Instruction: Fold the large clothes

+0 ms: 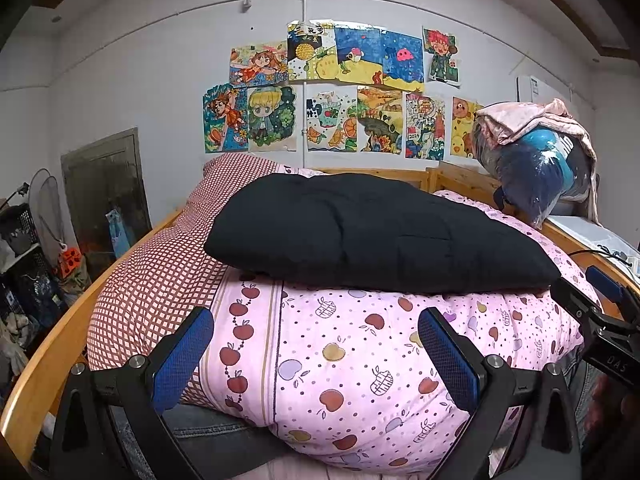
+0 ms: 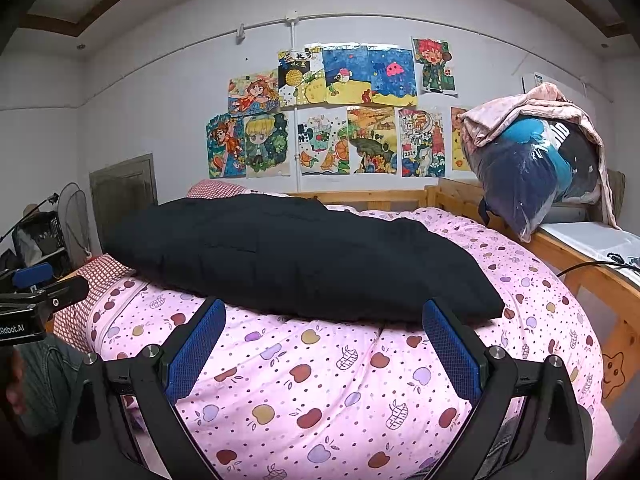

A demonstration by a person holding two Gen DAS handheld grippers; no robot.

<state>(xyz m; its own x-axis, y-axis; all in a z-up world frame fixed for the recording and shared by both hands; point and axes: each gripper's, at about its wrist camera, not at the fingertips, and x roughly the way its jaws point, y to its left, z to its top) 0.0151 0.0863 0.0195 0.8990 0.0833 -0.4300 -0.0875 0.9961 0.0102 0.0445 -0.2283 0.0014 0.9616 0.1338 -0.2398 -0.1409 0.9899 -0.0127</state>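
A black padded garment lies folded in a thick flat bundle on top of the pink apple-print quilt, also seen in the right wrist view as the black garment on the quilt. My left gripper hovers open in front of the quilt, below the garment's near edge, holding nothing. My right gripper is open too, its blue pads just under the garment's near edge, with nothing between them. Each gripper shows at the edge of the other's view: the right gripper, the left gripper.
A red checked pillow lies left of the quilt. Wooden bed rails run along both sides. A plastic-wrapped bundle under a pink blanket sits on the right ledge. Baskets and a fan stand at the left. Drawings cover the wall.
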